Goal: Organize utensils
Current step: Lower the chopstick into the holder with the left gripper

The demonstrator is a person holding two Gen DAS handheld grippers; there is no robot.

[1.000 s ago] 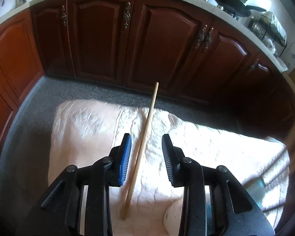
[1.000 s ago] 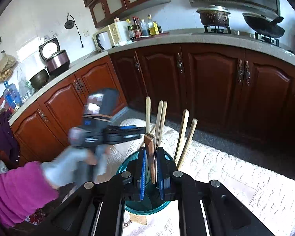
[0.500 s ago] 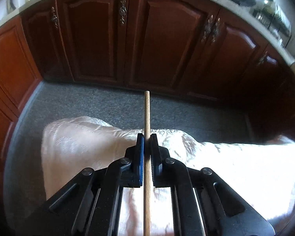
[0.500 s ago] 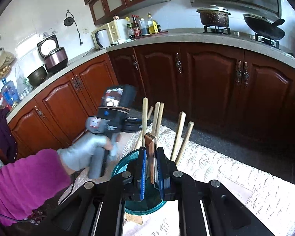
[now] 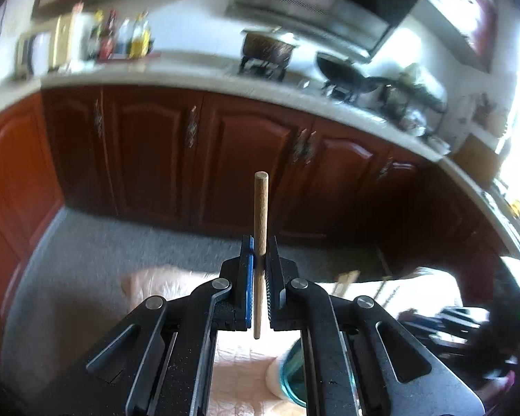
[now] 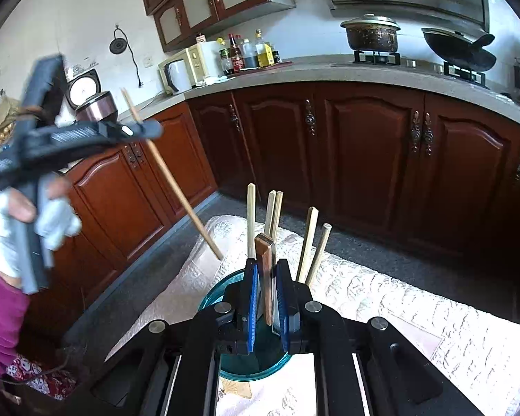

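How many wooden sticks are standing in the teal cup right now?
5: one tall at left, a touching pair in the middle, two leaning right. The right gripper may hide others.

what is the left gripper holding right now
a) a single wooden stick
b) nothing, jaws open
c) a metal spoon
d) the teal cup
a: the left gripper is shut on a single wooden stick, which the right wrist view also shows lifted clear of the cloth.
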